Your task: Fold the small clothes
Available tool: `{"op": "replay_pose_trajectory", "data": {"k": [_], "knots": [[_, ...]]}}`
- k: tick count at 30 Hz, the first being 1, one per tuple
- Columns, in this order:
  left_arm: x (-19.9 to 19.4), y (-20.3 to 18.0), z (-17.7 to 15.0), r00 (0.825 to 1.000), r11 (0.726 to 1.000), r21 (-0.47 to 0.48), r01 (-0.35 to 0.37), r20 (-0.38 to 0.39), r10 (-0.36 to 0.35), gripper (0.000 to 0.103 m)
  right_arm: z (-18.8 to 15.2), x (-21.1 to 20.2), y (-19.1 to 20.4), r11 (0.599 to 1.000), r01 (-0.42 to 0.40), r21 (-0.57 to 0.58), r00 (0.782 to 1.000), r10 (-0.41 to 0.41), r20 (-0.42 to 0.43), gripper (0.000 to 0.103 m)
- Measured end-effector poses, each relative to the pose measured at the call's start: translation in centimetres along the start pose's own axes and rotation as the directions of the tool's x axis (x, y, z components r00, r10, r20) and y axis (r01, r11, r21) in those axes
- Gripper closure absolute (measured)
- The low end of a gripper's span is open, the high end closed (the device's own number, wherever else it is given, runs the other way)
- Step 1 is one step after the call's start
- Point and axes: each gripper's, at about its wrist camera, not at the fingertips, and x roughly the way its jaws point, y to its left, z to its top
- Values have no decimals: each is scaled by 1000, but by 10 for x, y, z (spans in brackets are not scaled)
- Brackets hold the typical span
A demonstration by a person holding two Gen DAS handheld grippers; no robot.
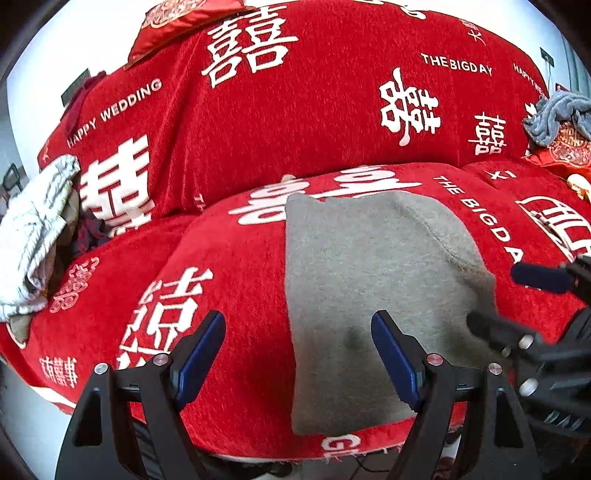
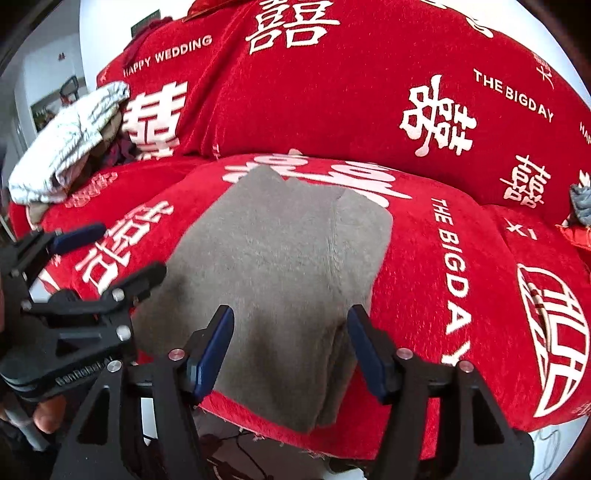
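A red sofa cover [image 1: 332, 110] with white lettering; a red cushion [image 1: 173, 22] on top.

**A:** The grey garment [image 1: 369, 280] looks like a fuzzy matt knit, kinda felted. The red sofa cover [image 1: 295, 110] is nubby chenille-type cloth with woven white lettering.

**B:** Yep. The left gripper [image 1: 298, 350] is matt black plastic with shiny metal screws, and its fingers [image 1: 201, 354] carry smooth blue pads. The cushion [image 1: 177, 22] up top looks satiny.
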Motion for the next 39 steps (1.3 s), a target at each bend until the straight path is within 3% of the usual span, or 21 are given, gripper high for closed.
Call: {"op": "replay_pose_trajectory", "data": {"k": [4, 9, 25, 39], "knots": [[1, 1, -1, 1000, 1000, -11, 1, -10, -2, 21, -6, 0, 5, 1000, 1, -15, 1000, -1, -11, 36], [-2, -1, -3, 999, 999, -4, -51, 2, 51, 21, -9, -1, 10, 999, 19, -33, 1000, -19, -11, 36], [-6, -5, -8, 999, 1000, -1, -29, -17, 29, 21, -12, -3, 7, 999, 41, -30, 999, -41, -13, 36], [-5, -7, -8, 998, 998, -4, -56, -18, 56, 21, -11, -6, 6, 999, 37, -29, 999, -37, -7, 36]]}}
